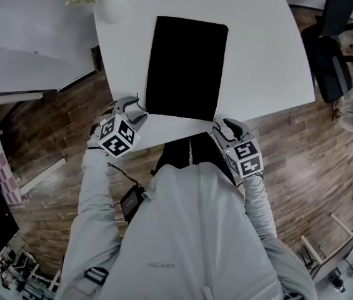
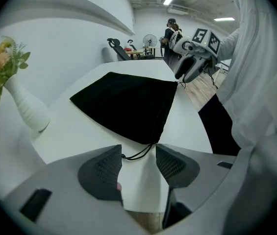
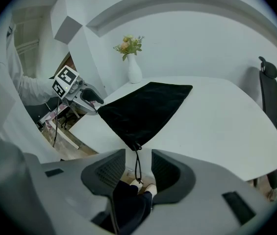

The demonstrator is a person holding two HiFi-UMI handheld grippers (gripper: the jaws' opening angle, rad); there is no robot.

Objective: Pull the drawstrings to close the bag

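I've L gripper (image 1: 134, 109) & R gripper (image 1: 227, 129) both open at the bag's (image 1: 185, 67) near corners, L drawstring (image 2: 139, 155) & R drawstring (image 3: 138, 163) lying ungripped btwn their jaws.

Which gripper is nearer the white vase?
Left. The left gripper is at the corner of the black bag on the vase side; the right gripper is at the other near corner.

- My left gripper (image 2: 138, 156) points down at the white counter (image 2: 79, 131); its fingers (image 2: 106, 168) stand apart.
- A drawstring (image 2: 139, 153) loop lies between the tips, pressed by neither finger.
- The black bag (image 2: 128, 102) lies flat just beyond.
- The right gripper (image 2: 185, 77) is at the bag's far corner.
- A white vase (image 2: 28, 106) with flowers (image 2: 3, 58) stands on the left.
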